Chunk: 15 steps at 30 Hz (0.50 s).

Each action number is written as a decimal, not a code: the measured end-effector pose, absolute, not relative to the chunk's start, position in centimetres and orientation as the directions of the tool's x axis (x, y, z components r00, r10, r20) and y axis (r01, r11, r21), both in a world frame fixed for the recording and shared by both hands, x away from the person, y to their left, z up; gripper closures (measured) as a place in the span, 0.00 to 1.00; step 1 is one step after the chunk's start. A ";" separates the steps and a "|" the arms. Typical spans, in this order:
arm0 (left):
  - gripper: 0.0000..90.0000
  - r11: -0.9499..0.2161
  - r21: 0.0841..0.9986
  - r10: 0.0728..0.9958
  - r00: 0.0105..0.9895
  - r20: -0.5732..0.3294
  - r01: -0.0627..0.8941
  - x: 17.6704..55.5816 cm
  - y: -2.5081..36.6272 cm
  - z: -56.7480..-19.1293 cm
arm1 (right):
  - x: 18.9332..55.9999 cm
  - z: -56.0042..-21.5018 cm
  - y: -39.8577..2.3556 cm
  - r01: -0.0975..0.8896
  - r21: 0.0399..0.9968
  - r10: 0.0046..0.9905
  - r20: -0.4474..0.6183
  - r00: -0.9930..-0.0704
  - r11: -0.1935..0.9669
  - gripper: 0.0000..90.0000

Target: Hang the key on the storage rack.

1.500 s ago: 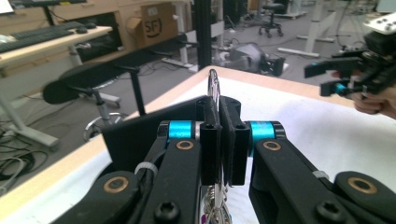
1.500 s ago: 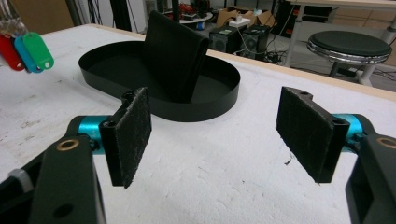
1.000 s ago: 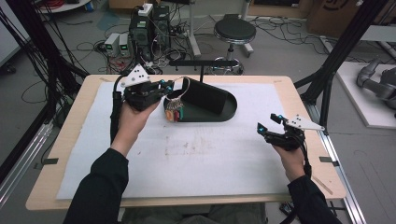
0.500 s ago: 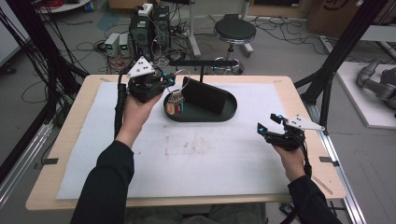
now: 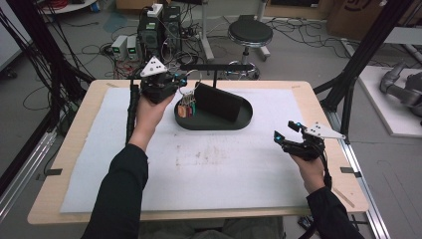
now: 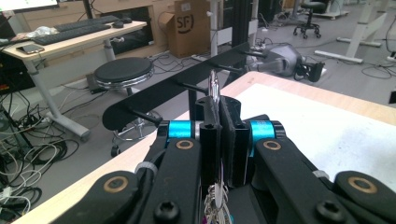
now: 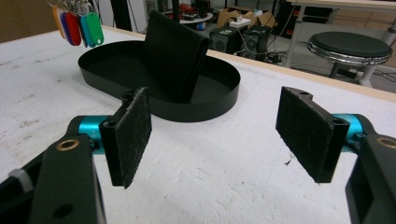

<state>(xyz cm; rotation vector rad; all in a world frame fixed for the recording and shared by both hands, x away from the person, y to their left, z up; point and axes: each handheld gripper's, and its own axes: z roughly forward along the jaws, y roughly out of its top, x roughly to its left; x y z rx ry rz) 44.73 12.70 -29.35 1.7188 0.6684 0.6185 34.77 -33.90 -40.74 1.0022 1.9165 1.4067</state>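
In the left gripper view, the silver metal key ring is mostly hidden between the closed pads of the left gripper. The coloured plastic key tags are cut off by the right gripper view's top edge.

Left gripper raised, jaws pinched together — right gripper low, jaws spread.

Floor: grey, strewn with black cables beyond the tabletop's far edge.
Stool: round black seat on a chrome post, behind the far edge.
Electronics: dark boxes on the floor near the far left corner.
Frame: black metal struts rising at both sides.
Desk: pale top carrying keyboards.
Cardboard box: brown, printed "SF".
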 end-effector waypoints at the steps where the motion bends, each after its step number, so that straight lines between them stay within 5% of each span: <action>1: 0.96 -0.207 0.971 0.712 0.699 0.065 0.121 44.9 12.7 -29.4 | 34.8 -40.8 -33.9 0.244 0.954 0.823 -0.004 -0.569 0.174 0.30; 15: 0.96 -0.208 0.967 0.731 0.680 0.055 0.146 46.9 11.9 -30.1 | 34.8 -40.8 -33.9 0.247 0.953 0.822 -0.001 -0.570 0.173 0.30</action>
